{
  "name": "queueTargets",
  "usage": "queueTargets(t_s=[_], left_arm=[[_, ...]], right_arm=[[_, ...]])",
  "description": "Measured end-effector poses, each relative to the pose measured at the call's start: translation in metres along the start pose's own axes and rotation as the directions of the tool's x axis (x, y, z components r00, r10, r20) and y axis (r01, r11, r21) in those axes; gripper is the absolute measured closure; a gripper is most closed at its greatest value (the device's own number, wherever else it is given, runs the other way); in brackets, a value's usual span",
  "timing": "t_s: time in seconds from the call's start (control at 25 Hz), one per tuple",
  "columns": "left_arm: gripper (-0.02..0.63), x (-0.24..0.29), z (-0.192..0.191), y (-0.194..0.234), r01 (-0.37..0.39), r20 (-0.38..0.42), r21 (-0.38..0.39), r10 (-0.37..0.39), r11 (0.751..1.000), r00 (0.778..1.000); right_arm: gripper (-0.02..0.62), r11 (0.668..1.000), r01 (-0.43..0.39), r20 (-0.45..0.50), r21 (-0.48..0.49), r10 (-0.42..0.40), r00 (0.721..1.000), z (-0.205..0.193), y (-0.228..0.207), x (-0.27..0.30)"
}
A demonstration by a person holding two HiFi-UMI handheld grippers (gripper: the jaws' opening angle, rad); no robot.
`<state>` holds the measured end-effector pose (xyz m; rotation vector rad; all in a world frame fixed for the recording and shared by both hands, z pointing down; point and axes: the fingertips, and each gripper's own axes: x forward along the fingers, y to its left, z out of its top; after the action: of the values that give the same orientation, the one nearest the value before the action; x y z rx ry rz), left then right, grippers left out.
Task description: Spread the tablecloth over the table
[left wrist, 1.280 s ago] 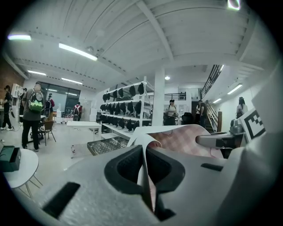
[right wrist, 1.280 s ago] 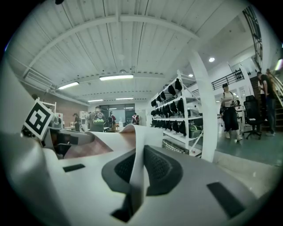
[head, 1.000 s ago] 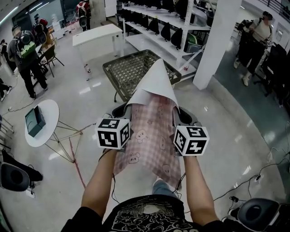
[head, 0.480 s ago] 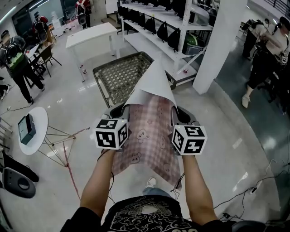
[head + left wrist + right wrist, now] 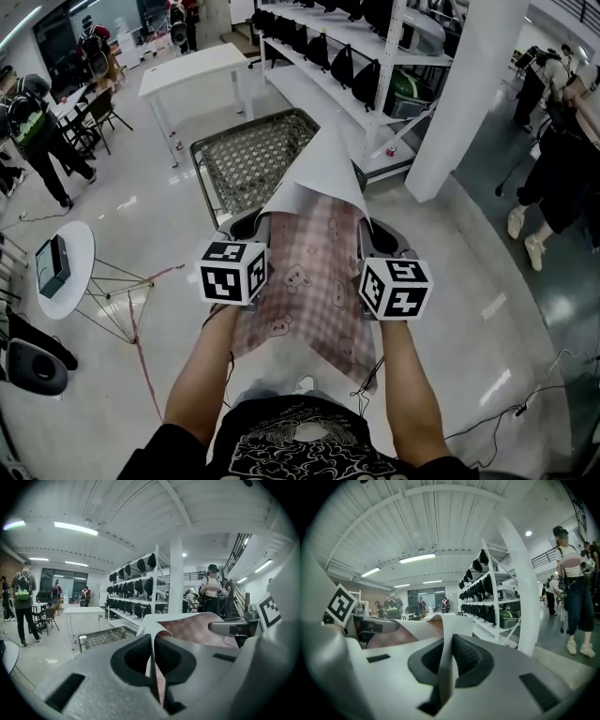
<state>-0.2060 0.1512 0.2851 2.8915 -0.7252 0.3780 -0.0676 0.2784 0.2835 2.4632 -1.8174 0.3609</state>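
A pink checked tablecloth (image 5: 314, 281) with a white underside hangs between my two grippers, its front flap folded up into a white peak (image 5: 323, 169). My left gripper (image 5: 246, 225) is shut on the cloth's left edge; in the left gripper view the cloth (image 5: 187, 627) runs into the closed jaws (image 5: 153, 667). My right gripper (image 5: 382, 234) is shut on the right edge, and the right gripper view shows the cloth (image 5: 426, 625) pinched in its jaws (image 5: 444, 667). Ahead, beyond the cloth, stands a dark metal mesh table (image 5: 248, 159).
A white shelving rack (image 5: 375, 56) with bags and a white pillar (image 5: 459, 94) stand right of the mesh table. A white desk (image 5: 192, 70) is behind it. A small round table (image 5: 61, 272) sits at the left. People stand at the far left and right.
Both grippers, still holding the cloth, have moved forward with me: the mesh table and shelves now sit closer, and the round table has slid to the left.
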Motion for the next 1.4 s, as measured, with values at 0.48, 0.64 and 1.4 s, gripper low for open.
queueTargets(t_s=[0.48, 0.64, 1.4], left_arm=[[0.598, 0.046, 0.009, 0.042, -0.055, 0.021, -0.022, 0.056, 0.998, 0.998], [0.598, 0.070, 0.015, 0.070, -0.083, 0.030, -0.040, 0.084, 0.996, 0.996], [0.598, 0.193, 0.055, 0.224, -0.265, 0.001, -0.155, 0.268, 0.952, 0.963]], right_arm=[[0.589, 0.997, -0.052, -0.008, -0.059, 0.052, 0.999, 0.016, -0.014, 0.073], [0.589, 0.992, -0.088, -0.018, -0.096, 0.086, 0.996, 0.028, -0.018, 0.114], [0.589, 0.936, -0.261, -0.129, -0.236, 0.236, 0.963, 0.097, -0.030, 0.342]])
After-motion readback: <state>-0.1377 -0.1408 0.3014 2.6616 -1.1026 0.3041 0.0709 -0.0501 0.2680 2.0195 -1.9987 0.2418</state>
